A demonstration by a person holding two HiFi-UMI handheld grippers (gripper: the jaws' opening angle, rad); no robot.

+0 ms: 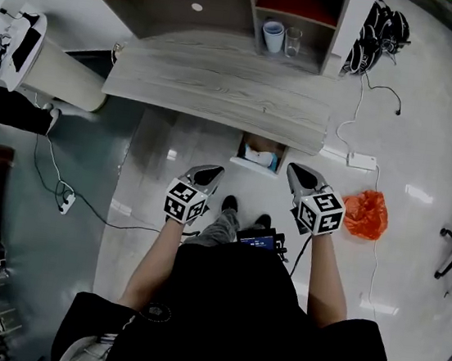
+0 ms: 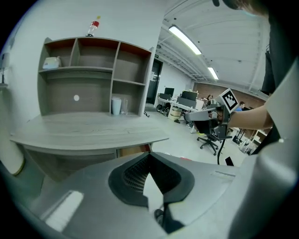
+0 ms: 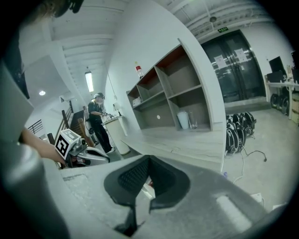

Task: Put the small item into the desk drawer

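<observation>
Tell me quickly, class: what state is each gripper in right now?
Left gripper: closed, nothing seen between its jaws.
Right gripper: closed, nothing seen between its jaws.

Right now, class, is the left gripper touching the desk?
Apart. The head view shows a strip of bare floor between the left gripper and the front edge of the desk.
</observation>
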